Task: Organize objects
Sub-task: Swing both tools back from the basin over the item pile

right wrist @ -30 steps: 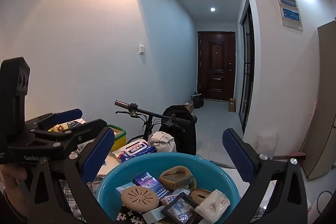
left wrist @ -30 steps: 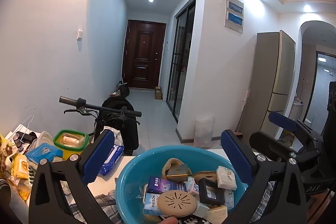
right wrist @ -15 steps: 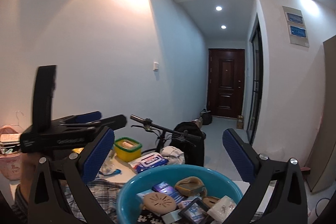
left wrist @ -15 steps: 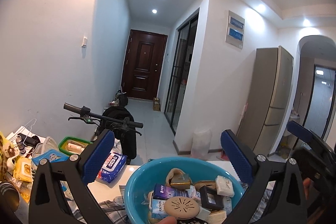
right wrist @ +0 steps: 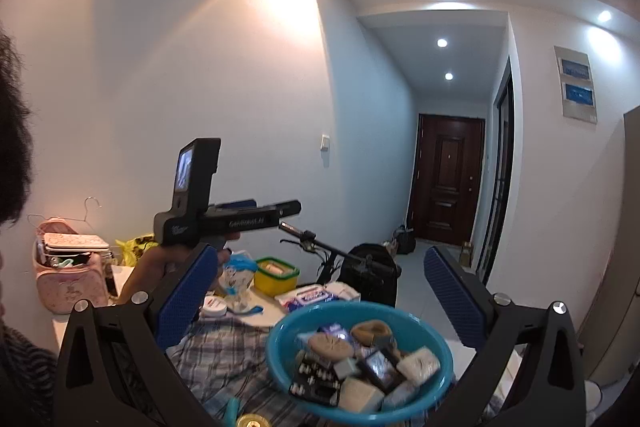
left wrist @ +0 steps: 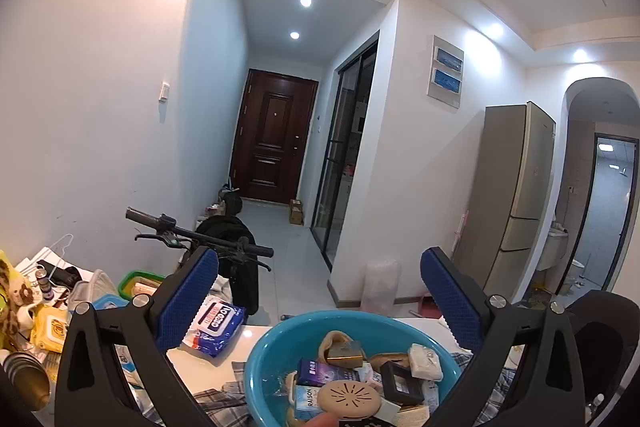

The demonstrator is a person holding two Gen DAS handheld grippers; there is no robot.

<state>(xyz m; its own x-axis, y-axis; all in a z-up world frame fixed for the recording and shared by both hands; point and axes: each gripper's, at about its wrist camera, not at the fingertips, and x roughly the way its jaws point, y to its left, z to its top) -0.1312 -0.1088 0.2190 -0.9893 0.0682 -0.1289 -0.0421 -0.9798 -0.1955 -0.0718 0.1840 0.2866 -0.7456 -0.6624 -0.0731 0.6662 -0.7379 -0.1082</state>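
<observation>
From the left wrist, the left gripper (left wrist: 320, 291) stood wide open, gripping nothing, above the blue basin (left wrist: 260, 367) of small packets on the white table (left wrist: 208, 367). Compared with half a second earlier, the view had tilted up and the basin sat lower.

From the right wrist, the right gripper (right wrist: 320, 295) was likewise spread and empty over the basin (right wrist: 280, 347); the left gripper (right wrist: 276, 213) had risen higher than before.
</observation>
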